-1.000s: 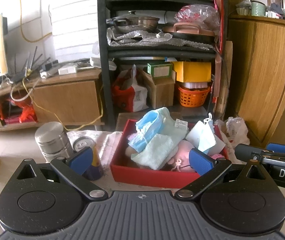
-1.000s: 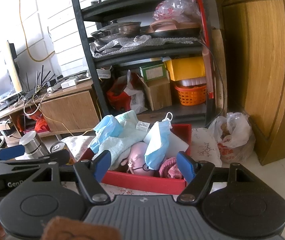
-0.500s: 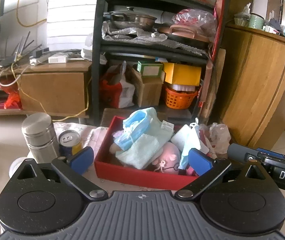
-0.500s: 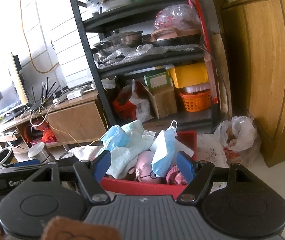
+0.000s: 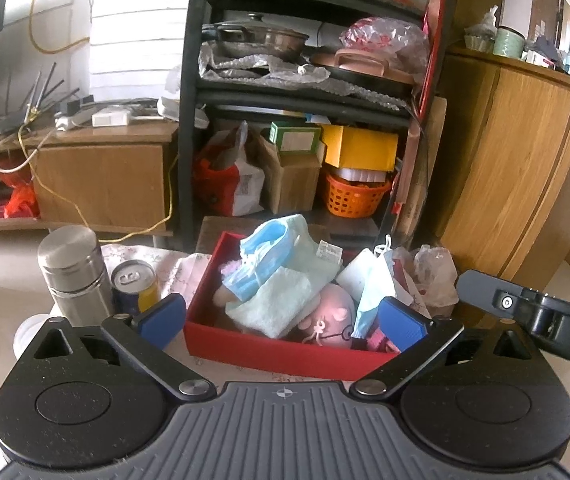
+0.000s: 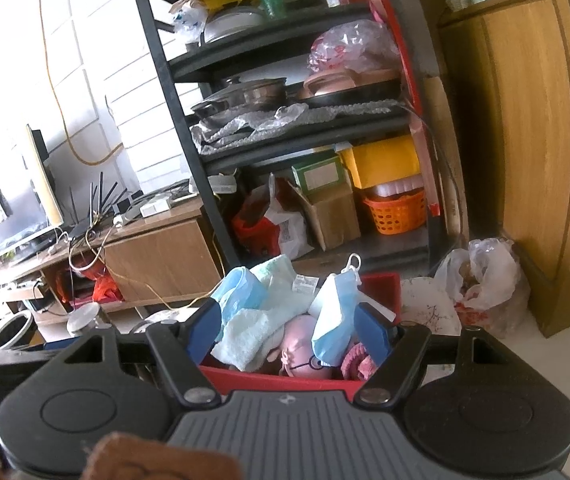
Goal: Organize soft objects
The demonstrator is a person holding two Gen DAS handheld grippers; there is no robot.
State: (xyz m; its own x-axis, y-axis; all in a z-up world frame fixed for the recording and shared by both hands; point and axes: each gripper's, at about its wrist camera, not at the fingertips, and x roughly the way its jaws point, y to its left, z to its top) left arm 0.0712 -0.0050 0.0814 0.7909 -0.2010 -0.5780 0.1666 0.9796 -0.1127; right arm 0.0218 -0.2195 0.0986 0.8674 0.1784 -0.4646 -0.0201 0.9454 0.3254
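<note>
A red box on the patterned cloth holds a heap of soft things: a blue face mask, a pale green towel, a pink doll head and a second mask standing at the right. My left gripper is open, short of the box's near wall, with nothing held. My right gripper is open too, its blue pads standing either side of the heap and apart from it. There the towel, the upright mask and the doll head show above the box.
A steel flask and a drink can stand left of the box. A plastic bag lies to its right. Behind are a black shelf rack full of pots and boxes, and a wooden cabinet.
Both views have tilted a little, and the box sits lower in the right wrist view. The things in the box lie as before. Both grippers stay open.
</note>
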